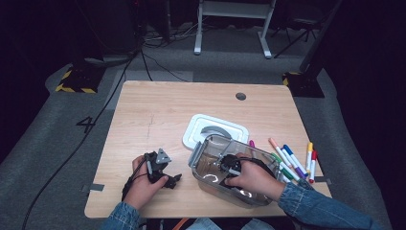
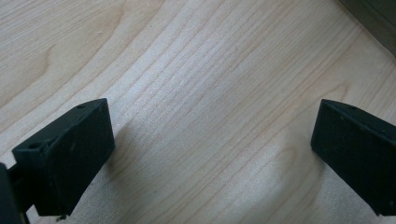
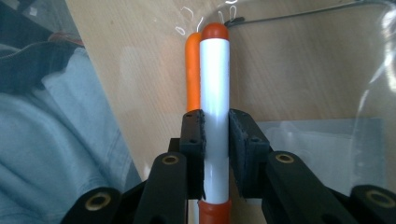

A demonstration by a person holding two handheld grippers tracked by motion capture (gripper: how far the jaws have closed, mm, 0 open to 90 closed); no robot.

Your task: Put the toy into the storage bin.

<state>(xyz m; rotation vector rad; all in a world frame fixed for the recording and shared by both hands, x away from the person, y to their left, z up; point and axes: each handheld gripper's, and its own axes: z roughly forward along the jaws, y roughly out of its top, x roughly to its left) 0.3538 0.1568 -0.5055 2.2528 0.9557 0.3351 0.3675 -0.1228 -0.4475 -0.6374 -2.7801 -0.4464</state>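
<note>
Your right gripper (image 3: 215, 140) pinched a white marker (image 3: 215, 93) with orange ends, pads pressed on its barrel. That hand sat inside the clear plastic container (image 1: 201, 155) near the table's (image 1: 158, 115) front edge; the marker pointed toward the container wall, where its orange reflection showed. The container's white lid (image 1: 191, 136) lay just behind it. Loose markers (image 1: 292, 160) lay spread to the container's right. Your left gripper (image 1: 165, 179) rested on bare wood, jaws spread wide with nothing between them.
</note>
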